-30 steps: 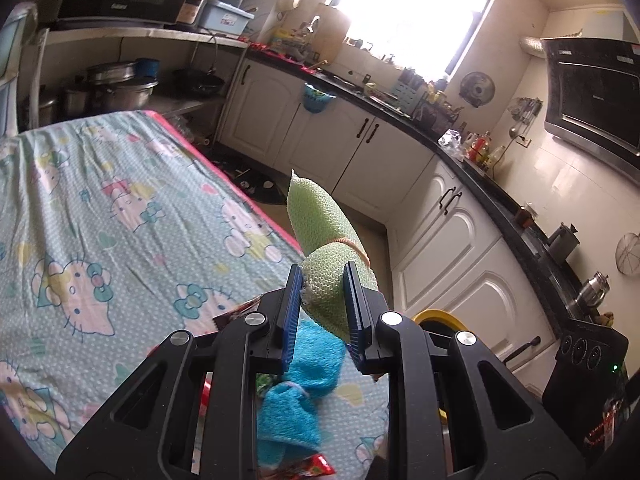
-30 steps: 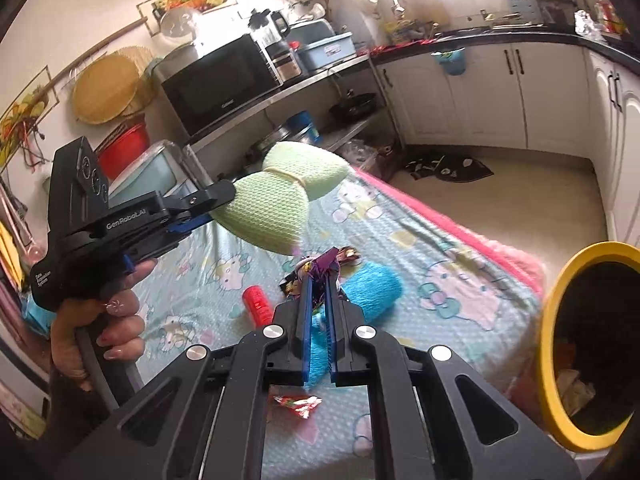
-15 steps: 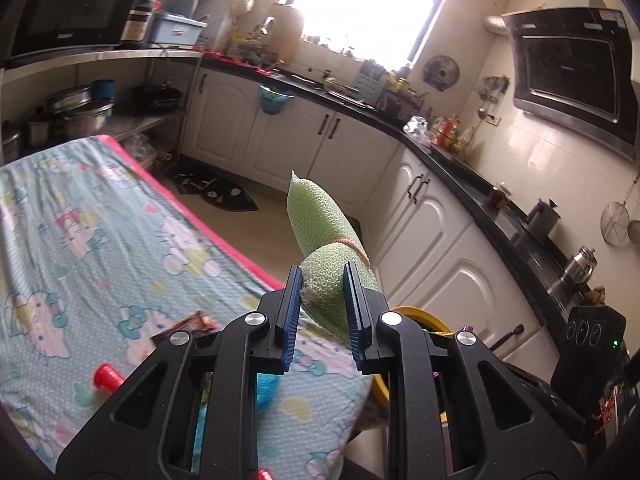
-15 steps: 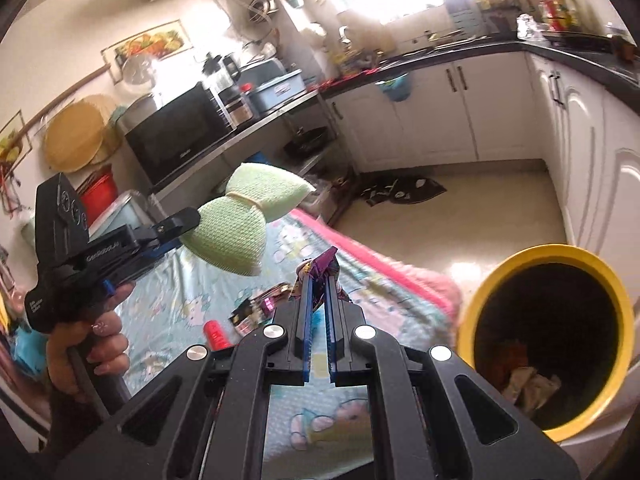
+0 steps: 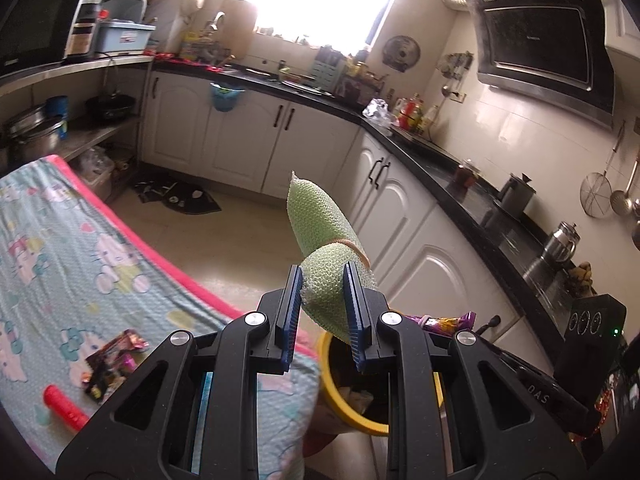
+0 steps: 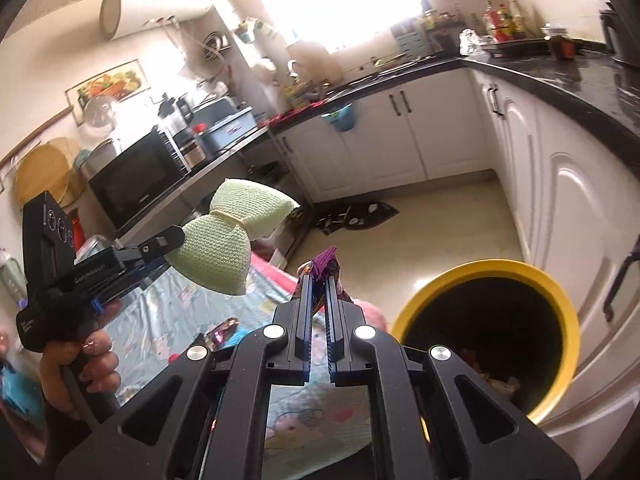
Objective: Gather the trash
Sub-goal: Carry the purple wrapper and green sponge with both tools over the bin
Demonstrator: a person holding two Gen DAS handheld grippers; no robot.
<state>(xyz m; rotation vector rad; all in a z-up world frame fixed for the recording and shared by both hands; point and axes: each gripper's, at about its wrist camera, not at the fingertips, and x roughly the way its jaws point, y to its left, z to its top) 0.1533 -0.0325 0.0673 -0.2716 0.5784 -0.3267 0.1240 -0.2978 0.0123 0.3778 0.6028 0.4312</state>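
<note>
My left gripper (image 5: 322, 280) is shut on a green mesh sponge (image 5: 320, 224) tied in the middle like a bow; it also shows in the right wrist view (image 6: 224, 240), held in the air above the table edge. My right gripper (image 6: 319, 284) is shut on a purple snack wrapper (image 6: 324, 264), whose end shows in the left wrist view (image 5: 444, 322). A yellow-rimmed trash bin (image 6: 560, 304) stands on the floor just right of and below the right gripper, with trash inside; part of its rim shows in the left wrist view (image 5: 340, 404).
The table has a Hello Kitty cloth (image 5: 60, 248) with a red cylinder (image 5: 64, 404) and a dark wrapper (image 5: 112, 364) lying on it. White cabinets (image 5: 404, 216) with a black counter run along the right. A mat (image 6: 352, 218) lies on the floor.
Both grippers have swung away from the table toward the bin, each keeping its hold. The bin has come closer and larger in the right wrist view.
</note>
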